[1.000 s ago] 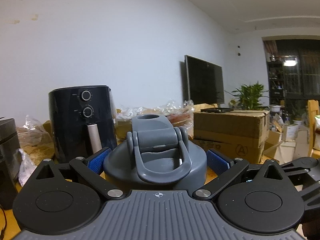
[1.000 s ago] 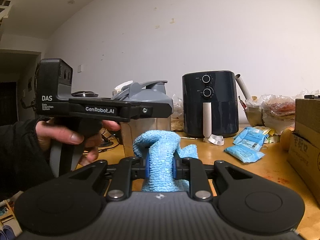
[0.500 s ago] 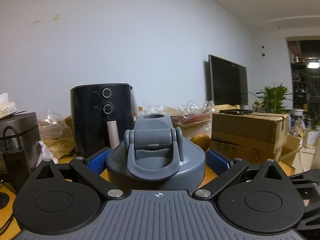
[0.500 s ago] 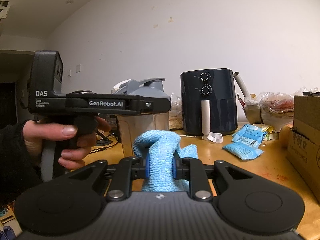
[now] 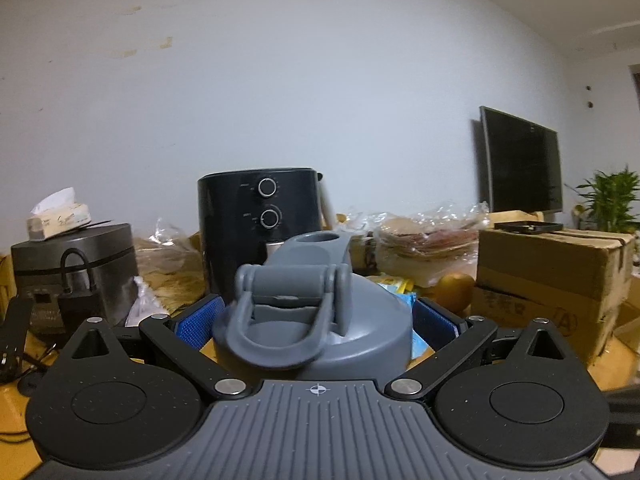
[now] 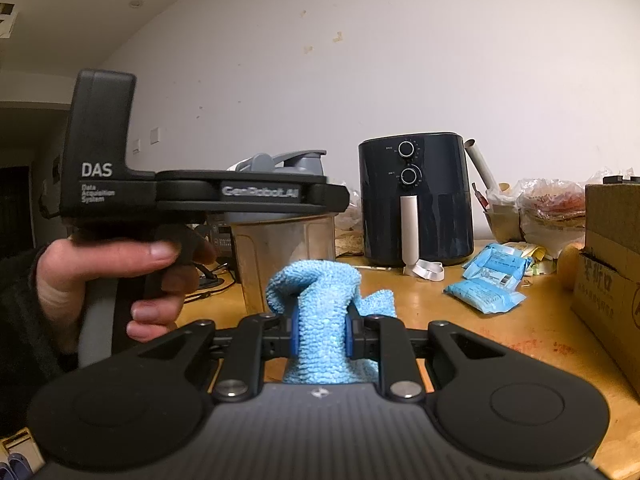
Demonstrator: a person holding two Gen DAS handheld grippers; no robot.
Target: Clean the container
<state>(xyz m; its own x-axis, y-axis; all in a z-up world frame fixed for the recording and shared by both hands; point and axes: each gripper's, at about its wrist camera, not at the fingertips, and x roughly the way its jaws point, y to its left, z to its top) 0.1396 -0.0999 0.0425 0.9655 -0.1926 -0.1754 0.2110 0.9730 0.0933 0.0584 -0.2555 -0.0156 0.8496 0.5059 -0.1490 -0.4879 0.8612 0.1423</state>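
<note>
The left hand-held gripper (image 5: 316, 320) is clasping the grey flip-top lid (image 5: 320, 320) of a clear container (image 6: 286, 258) between its wide-set blue pads (image 5: 200, 320), holding it upright over the wooden table (image 6: 500, 332) in front of a black air fryer (image 6: 416, 200). Just beside it, the right hand-held gripper (image 6: 320, 328) is pinching a bunched light-blue microfibre cloth (image 6: 324, 320) between nearly closed jaws, near the container's wall.
</note>
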